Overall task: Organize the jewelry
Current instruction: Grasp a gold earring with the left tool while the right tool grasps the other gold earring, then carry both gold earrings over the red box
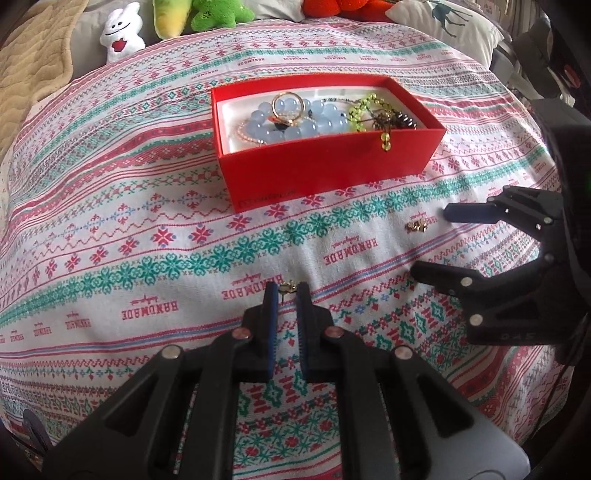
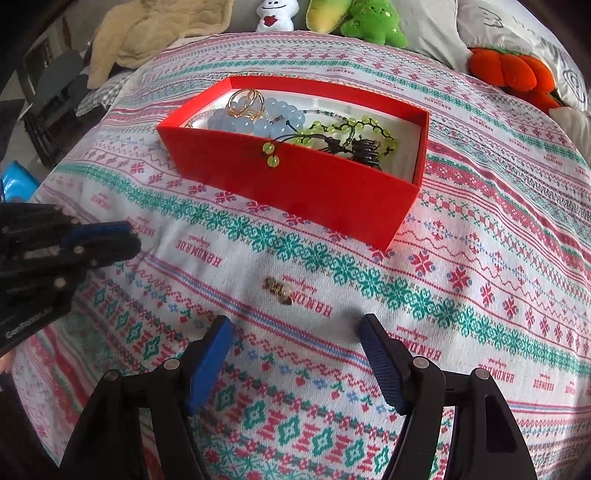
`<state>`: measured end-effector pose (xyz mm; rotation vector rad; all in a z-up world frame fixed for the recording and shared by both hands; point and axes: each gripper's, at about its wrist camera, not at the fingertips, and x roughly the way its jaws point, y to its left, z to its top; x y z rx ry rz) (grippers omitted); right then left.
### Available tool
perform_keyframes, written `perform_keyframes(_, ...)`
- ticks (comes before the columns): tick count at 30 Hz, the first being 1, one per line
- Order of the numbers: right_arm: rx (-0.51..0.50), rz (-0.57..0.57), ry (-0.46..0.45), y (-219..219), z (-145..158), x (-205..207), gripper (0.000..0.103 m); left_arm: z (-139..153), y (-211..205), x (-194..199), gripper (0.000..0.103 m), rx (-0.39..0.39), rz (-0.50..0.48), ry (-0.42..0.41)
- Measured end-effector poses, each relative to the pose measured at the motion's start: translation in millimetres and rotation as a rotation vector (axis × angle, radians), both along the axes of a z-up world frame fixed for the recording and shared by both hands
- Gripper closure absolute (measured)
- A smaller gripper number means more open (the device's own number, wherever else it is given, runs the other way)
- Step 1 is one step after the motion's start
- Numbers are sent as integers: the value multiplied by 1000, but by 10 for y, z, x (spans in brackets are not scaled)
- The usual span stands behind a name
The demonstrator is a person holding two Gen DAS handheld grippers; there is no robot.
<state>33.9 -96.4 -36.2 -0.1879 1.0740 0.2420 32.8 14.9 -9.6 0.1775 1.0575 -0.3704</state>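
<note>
A red box [image 1: 325, 162] [image 2: 295, 181] sits on the patterned cloth and holds blue bead bracelets [image 1: 295, 118], gold rings [image 1: 288, 105] [image 2: 245, 101], a green bead string [image 2: 347, 127] and dark pieces. My left gripper [image 1: 285, 290] is nearly closed around a small gold earring [image 1: 288, 287] at its fingertips, low on the cloth. It also shows in the right wrist view [image 2: 129, 236]. My right gripper [image 2: 295, 325] is open, with a small gold earring [image 2: 279, 290] on the cloth just ahead of it. It also shows in the left wrist view [image 1: 428, 243], beside that earring [image 1: 416, 226].
Plush toys line the far edge: white [image 1: 120, 31], green [image 2: 375, 22], orange [image 2: 509, 70]. A beige blanket [image 1: 29, 62] lies at the far left. A pillow [image 1: 443, 18] sits at the back right. The cloth [image 1: 147, 221] covers a rounded surface.
</note>
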Motion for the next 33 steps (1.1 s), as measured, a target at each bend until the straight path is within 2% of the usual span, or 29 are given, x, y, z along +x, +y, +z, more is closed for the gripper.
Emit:
perform_keyframes(10,-27,52,-26,188,30,77,67,70,34,1,92,-29,12,2)
perform_keyframes(16,-30,62,-27,208,25,77,81,77,49,8,92,-29,20,6)
perform_keyframes(24,-31,68,-22,244,45,120,93,85,53,40,92,-38,34,19)
perform_keyframes(33,-16,59,-20,195,114,63,95,95,71,69,92,-40,49,25)
